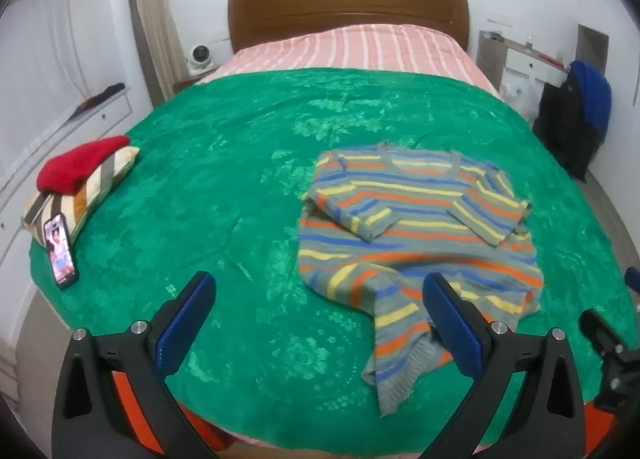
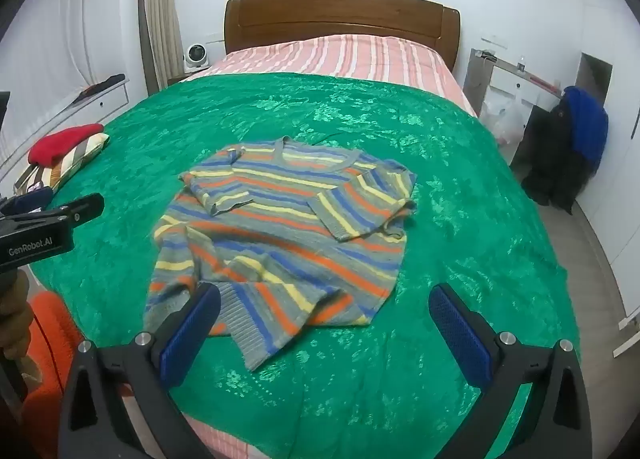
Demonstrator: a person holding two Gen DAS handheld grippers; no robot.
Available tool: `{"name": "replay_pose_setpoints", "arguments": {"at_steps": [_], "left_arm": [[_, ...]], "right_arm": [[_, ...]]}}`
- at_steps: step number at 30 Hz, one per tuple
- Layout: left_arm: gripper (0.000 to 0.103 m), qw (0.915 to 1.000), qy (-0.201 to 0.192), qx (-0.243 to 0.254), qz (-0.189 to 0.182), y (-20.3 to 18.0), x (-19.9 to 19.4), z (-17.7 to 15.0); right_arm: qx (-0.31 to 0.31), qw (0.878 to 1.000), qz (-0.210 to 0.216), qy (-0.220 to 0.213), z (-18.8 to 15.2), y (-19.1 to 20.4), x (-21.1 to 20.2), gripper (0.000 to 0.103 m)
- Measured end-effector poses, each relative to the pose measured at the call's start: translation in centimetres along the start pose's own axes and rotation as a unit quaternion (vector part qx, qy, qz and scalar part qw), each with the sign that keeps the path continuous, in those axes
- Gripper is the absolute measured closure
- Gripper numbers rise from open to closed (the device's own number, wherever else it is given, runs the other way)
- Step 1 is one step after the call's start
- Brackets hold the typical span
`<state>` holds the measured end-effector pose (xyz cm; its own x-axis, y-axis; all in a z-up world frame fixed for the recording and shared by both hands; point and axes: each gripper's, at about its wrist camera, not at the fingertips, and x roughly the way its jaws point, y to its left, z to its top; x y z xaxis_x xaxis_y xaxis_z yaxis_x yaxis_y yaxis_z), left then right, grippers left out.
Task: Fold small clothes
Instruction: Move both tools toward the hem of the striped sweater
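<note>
A small grey sweater [image 1: 420, 227] with blue, orange and yellow stripes lies on the green blanket [image 1: 224, 187], both sleeves folded across its chest and its hem rumpled toward me. It also shows in the right wrist view [image 2: 288, 231]. My left gripper [image 1: 320, 295] is open and empty, above the blanket just left of the hem. My right gripper [image 2: 326, 307] is open and empty, hovering over the sweater's near hem. The left gripper's body shows at the left edge of the right wrist view [image 2: 44, 227].
A red folded garment [image 1: 80, 163] lies on a striped pillow [image 1: 84, 195] at the bed's left edge, with a phone [image 1: 60, 251] leaning beside it. A wooden headboard [image 1: 348, 11] stands at the far end. A chair with dark and blue clothes [image 2: 572, 147] stands right of the bed.
</note>
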<state>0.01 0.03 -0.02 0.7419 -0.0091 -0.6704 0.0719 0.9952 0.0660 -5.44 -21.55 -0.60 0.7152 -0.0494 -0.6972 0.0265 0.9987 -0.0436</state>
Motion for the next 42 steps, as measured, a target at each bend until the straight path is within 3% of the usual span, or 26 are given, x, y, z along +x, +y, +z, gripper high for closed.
{"name": "replay_pose_setpoints", "arguments": {"at_steps": [5, 10, 42], "left_arm": [[0.000, 1.0000, 0.001, 0.008, -0.002, -0.5, -0.3, -0.5], [0.000, 0.9995, 0.026, 0.011, -0.013, -1.1, 0.2, -0.6], [0.000, 0.9983, 0.025, 0.050, -0.016, -3.0, -0.1, -1.8]], "right_arm": [[-0.001, 1.000, -0.002, 0.000, -0.1, -0.1, 0.0, 0.000], [-0.005, 1.000, 0.002, 0.009, -1.2, 1.4, 0.4, 0.000], [0.013, 1.000, -0.017, 0.013, -1.3, 0.5, 0.4, 0.000]]}}
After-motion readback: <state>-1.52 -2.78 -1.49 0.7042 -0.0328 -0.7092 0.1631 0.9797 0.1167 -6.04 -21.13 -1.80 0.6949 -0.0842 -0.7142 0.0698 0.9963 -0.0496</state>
